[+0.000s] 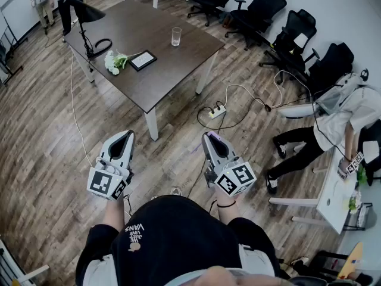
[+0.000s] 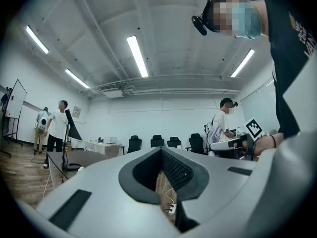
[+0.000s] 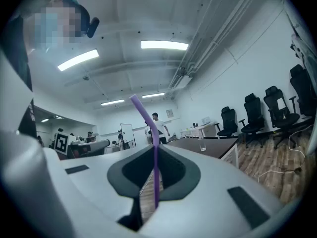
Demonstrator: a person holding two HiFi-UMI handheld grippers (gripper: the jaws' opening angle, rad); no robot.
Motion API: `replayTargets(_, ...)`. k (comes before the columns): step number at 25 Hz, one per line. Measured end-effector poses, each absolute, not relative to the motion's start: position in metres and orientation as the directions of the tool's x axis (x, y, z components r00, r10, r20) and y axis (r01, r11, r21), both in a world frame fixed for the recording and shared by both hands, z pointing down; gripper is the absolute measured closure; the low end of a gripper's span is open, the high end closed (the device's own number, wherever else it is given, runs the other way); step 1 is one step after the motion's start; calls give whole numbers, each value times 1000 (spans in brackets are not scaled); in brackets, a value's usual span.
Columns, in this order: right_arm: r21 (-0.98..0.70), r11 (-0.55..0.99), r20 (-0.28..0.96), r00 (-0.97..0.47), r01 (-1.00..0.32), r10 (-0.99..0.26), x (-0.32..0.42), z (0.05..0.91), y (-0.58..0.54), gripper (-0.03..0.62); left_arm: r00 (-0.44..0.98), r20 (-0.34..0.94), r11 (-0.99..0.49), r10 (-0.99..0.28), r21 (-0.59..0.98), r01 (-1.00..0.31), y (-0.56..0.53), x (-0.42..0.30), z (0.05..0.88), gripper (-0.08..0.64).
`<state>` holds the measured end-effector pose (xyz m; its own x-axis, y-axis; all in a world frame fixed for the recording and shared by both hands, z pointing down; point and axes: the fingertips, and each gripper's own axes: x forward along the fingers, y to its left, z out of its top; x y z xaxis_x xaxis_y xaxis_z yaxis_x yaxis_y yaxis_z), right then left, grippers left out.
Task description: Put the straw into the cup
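**Well short of the cup, straw pinched in the right fingers**

Both grippers are held level over the wooden floor [image 1: 47, 130], side by side in front of the person's chest. The right gripper [image 1: 209, 137] has its fingers [image 3: 183, 170] closed on a purple straw [image 3: 154, 175]. The straw stands upright between the pads and rises above the fingertips, where its upper part bends away to the left (as the right gripper view shows it).

The left gripper [image 1: 126, 134] has its fingers [image 2: 178, 170] drawn together at the tips with nothing between them. Only floor and a white power strip [image 2: 171, 208] show through the gap below.

The cup [image 1: 176, 36], a clear glass, stands upright on the dark desk [image 1: 137, 19], well ahead of both sets of fingertips and nearer the right fingers' line than the left. In the right gripper view it sits small, to the right of the straw [image 3: 201, 146]. Also on the desk, ahead of the left fingers, are a bunch of white flowers [image 1: 115, 62] and a framed card [image 1: 143, 60] just beside it. A black lamp [image 1: 83, 12] stands further back. Office chairs [image 1: 262, 8] line the wall beyond the right fingers.
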<state>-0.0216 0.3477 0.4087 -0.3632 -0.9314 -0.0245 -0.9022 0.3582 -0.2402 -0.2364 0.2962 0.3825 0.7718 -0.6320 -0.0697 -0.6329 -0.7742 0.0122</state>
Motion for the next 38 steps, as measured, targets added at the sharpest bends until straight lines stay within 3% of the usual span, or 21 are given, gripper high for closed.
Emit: replayTargets(38, -285, 400, -49, -404, -871, -914, 39, 416, 311, 558, 765, -50, -767, -642, 35, -641, 267, -164, 402, 554)
